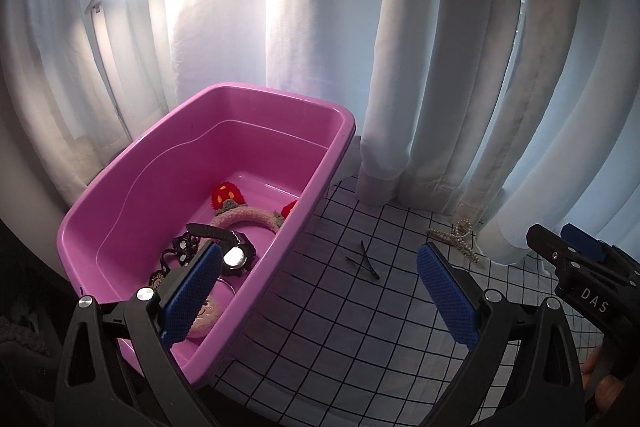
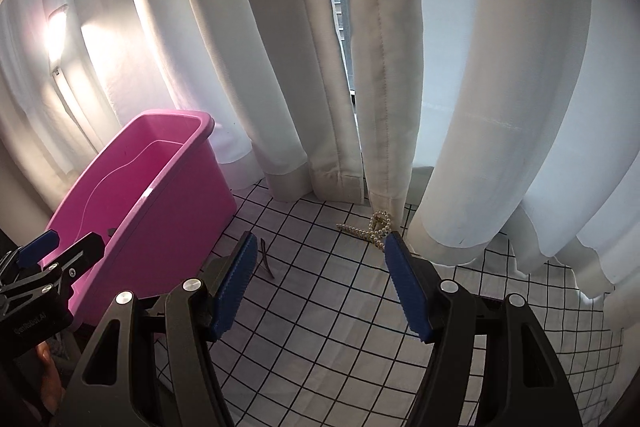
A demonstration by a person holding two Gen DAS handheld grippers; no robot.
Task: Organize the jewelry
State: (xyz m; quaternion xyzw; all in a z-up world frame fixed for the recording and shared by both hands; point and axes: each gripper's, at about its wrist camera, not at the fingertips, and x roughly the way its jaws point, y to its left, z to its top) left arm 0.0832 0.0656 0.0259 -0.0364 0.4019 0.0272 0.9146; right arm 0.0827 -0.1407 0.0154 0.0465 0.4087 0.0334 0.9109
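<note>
The right gripper (image 2: 320,267) is wide open and empty. The pearl hair clip (image 2: 370,229) lies just ahead of its right finger, light, stiff, slippery; grasp across its body. The left gripper (image 1: 320,287) is also open, empty.

Grid-checked white cloth (image 1: 360,327) carries a pink tub (image 1: 280,107); pearl clip (image 2: 370,230); dark hairpins (image 1: 363,261) (crossed).

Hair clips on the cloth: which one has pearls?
The claw clip by the curtain hem; the two dark clips near the pink tub are plain.

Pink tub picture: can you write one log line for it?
left gripper: open | right gripper: open | pearl clip: on cloth | pink tub: watch inside
</note>
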